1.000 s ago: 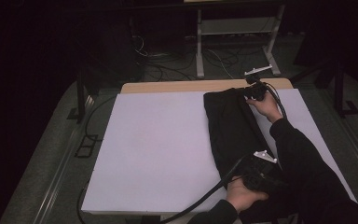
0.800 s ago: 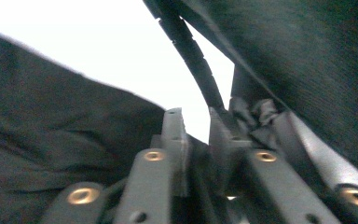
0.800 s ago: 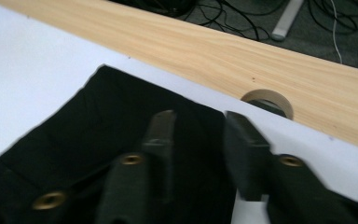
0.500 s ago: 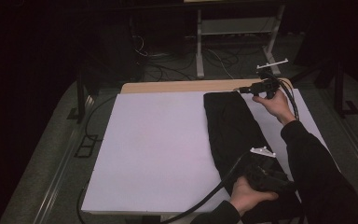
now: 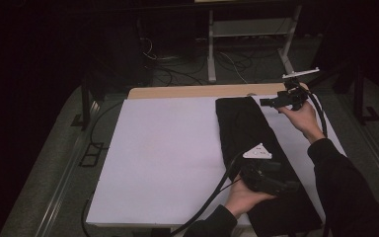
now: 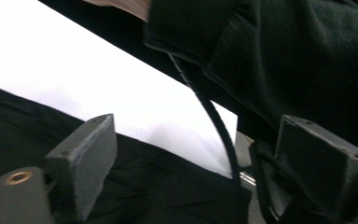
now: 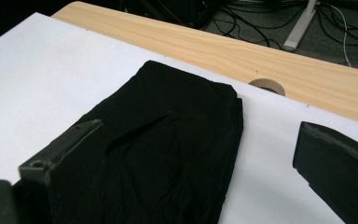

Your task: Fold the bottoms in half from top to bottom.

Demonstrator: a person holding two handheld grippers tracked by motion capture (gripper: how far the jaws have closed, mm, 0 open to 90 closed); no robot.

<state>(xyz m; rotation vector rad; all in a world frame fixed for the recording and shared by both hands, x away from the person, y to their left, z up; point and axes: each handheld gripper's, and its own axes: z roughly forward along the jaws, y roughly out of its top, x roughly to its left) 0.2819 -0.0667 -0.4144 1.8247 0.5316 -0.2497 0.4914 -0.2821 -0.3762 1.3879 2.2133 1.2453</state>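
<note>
Black cloth point(image 5: 249, 143), soft, matte and wrinkled, lies folded in a long strip on the right half of the white-covered tabletop point(image 5: 168, 148); bare wood shows at the far edge. Left hand-held gripper point(image 6: 182, 177) rests on the cloth's near end, jaws wide apart, gripping nothing. Right hand-held gripper point(image 5: 269, 102), jaws spread and empty, has lifted off the cloth's far corner since the earlier frame.
</note>
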